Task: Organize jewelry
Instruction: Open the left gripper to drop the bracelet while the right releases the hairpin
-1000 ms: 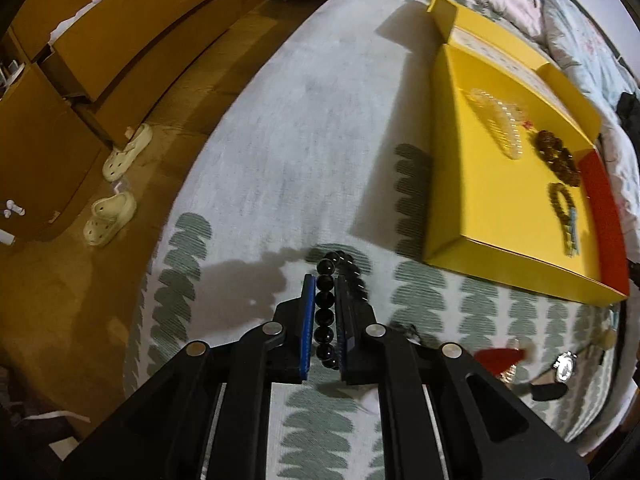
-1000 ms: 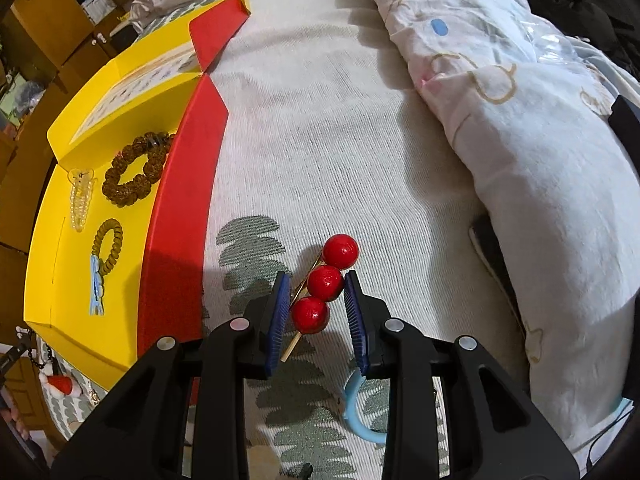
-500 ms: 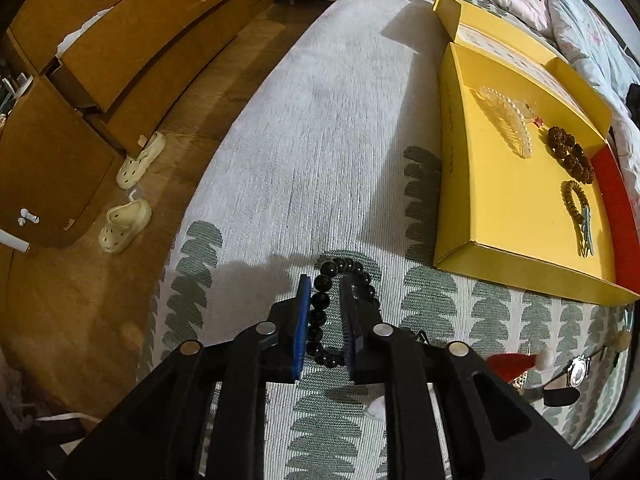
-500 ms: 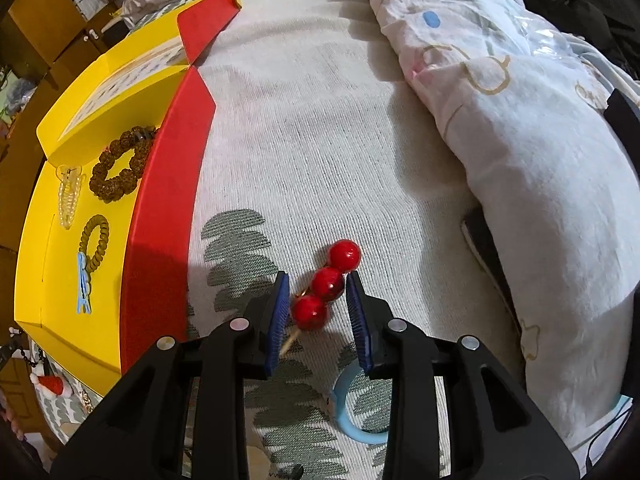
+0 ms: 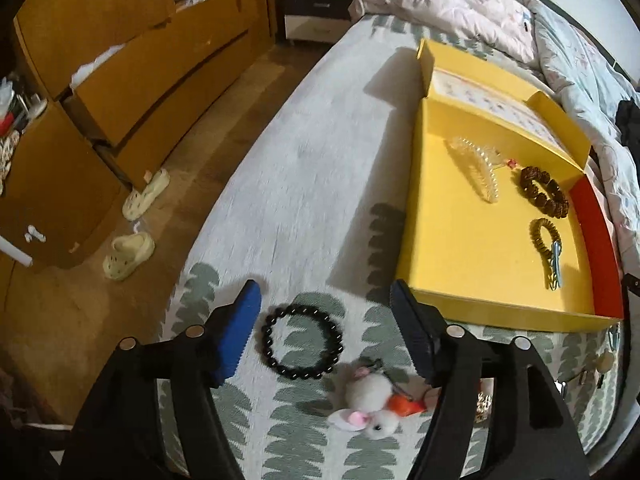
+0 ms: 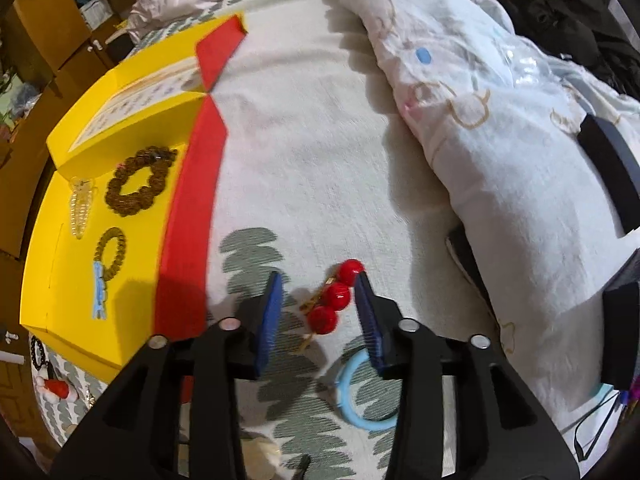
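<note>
The left gripper point(image 5: 324, 312) is spread wide with the black bead bracelet point(image 5: 302, 342) lying flat on the leaf-print bedspread point(image 5: 304, 184) between its fingers, touching neither; a white plush charm point(image 5: 370, 400) sits at its 5 o'clock and the yellow tray point(image 5: 452, 248) at 2 o'clock holds a clear hair claw point(image 5: 476, 166), a brown bead bracelet point(image 5: 544, 192) and a coil hair tie point(image 5: 545, 234). The right gripper point(image 6: 318, 300) is parted around the red ball hairpin point(image 6: 334, 298) resting on the bedspread, no pad visibly pinching it, with a light blue ring point(image 6: 360, 392) at 5 o'clock and the tray at 10 o'clock.
</note>
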Motion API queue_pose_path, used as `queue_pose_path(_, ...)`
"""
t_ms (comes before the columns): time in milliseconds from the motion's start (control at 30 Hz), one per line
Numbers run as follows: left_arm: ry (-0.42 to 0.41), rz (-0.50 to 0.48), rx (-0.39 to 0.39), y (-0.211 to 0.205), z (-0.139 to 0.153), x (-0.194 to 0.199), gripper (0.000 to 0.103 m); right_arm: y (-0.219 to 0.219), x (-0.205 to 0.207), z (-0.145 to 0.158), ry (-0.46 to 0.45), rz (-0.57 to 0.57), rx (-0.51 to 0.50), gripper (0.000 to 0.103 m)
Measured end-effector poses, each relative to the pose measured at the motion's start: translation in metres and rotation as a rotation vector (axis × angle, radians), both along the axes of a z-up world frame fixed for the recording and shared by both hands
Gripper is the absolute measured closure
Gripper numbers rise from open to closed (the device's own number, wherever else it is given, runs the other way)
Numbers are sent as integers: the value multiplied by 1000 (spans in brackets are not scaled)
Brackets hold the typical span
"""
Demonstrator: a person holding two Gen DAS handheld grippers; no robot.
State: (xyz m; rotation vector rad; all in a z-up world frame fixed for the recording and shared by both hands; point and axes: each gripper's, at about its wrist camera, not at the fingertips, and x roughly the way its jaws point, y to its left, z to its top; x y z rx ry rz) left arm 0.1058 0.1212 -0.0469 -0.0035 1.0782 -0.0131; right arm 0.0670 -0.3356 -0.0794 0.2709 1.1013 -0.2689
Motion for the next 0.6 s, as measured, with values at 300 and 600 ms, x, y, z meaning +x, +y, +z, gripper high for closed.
queue_pose_path(300, -84, -44, 20, -26, 12, -3, 30, 39, 0, 24, -55, 84, -20, 45)
queue_pose_path(600, -108, -66, -45, -52, 18, 6, 27, 109, -2, 49, -124, 230, 4, 44)
